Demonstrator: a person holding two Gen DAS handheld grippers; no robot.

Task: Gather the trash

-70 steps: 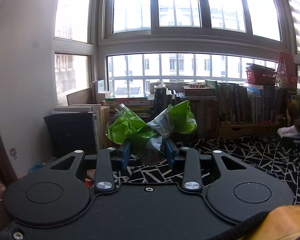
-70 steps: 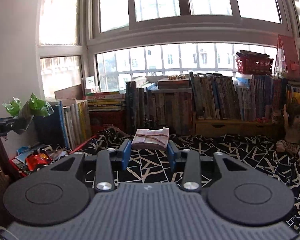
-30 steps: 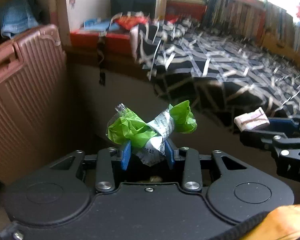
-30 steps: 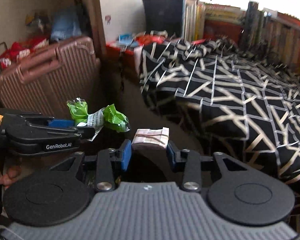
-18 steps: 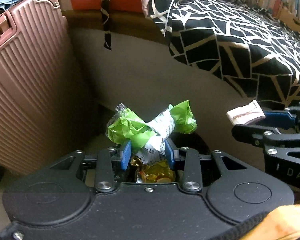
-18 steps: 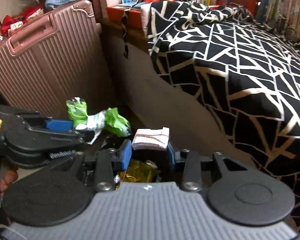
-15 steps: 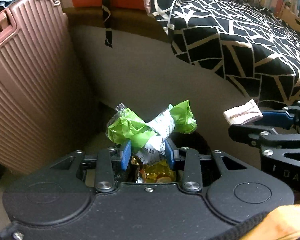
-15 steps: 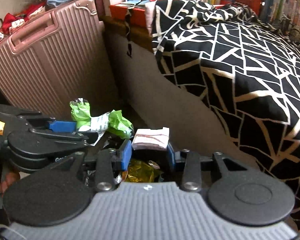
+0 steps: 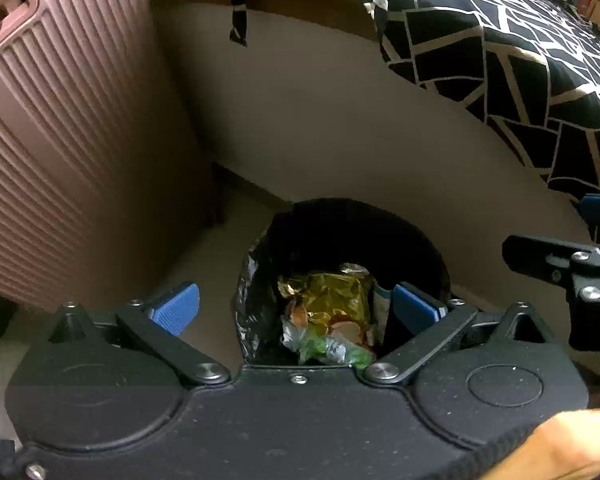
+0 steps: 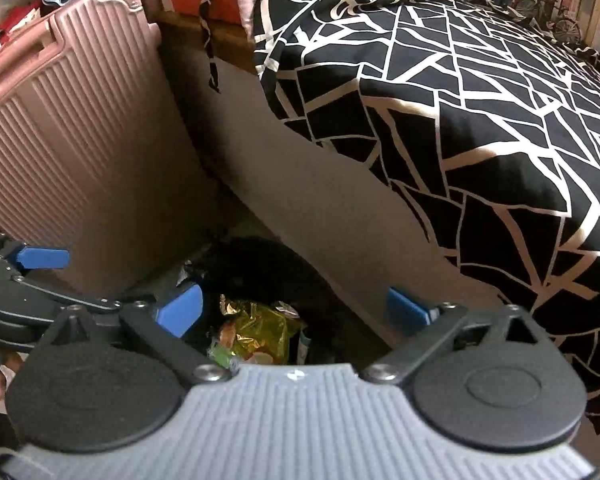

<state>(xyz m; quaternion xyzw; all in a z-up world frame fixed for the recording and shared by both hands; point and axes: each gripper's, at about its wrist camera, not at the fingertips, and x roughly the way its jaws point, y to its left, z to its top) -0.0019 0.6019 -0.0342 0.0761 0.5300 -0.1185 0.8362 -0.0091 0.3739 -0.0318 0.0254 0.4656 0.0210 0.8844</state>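
**Dropping trash into the bin: let go high, clear out clean**

Both grippers over the black-lined bin point(image 9: 340, 240), between the pink suitcase point(image 9: 80, 140) and the bed side under the black-and-white cover point(image 10: 460, 100). Left gripper point(image 9: 296, 306) with jaws opening, spread wide, nothing between the blue pads point(image 9: 176, 306). Right gripper point(image 10: 296, 310) likewise opening wide and empty. Green wrapper point(image 9: 324, 350) lying low in the bin, beside the gold foil packet point(image 9: 332, 296); no sign of any other fresh piece in either view, probably hidden by the gripper bodies or deep among the rest.

To do this step well:
- Keep both sets of fingers above the rim, centred on the mouth, not over the floor beside it.
- Open fully, as here, so crinkly film does not cling to a pad.
- Check pads are bare before leaving.
- Lift straight up, clear of the liner edge point(image 9: 246, 280); a snag could drag the bag off.
- Keep the two grippers apart on the way out; close quarters here.
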